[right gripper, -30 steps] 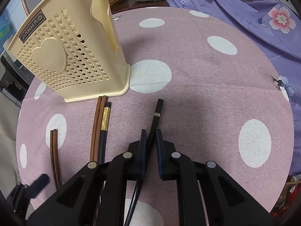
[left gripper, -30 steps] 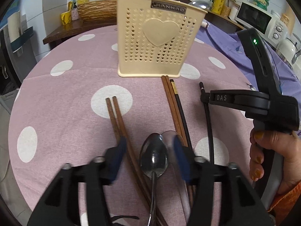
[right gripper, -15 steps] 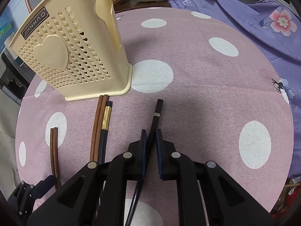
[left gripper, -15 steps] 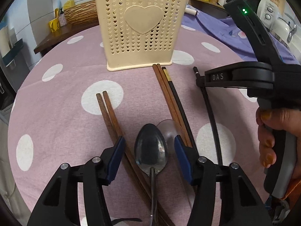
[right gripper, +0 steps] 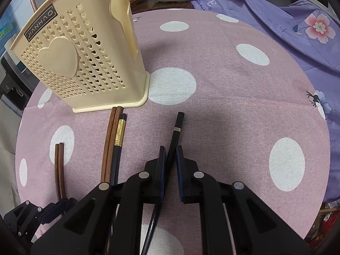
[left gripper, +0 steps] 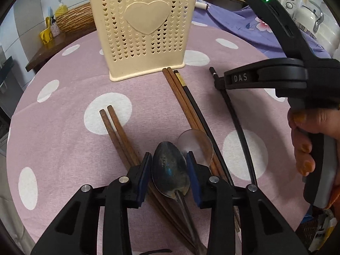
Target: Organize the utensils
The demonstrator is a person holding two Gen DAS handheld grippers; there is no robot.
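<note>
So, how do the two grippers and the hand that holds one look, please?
Both grippers are black plastic clamps with silver rivets and blue pads on the fingers. The left gripper shows this in its own view. The right gripper, seen from the side in the left view, has white letters "DAS" and a small green light on its body. The hand on its handle has orange-painted nails.

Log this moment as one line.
left gripper: closing around metal spoon | right gripper: shut on black chopstick | holder: upright
</note>
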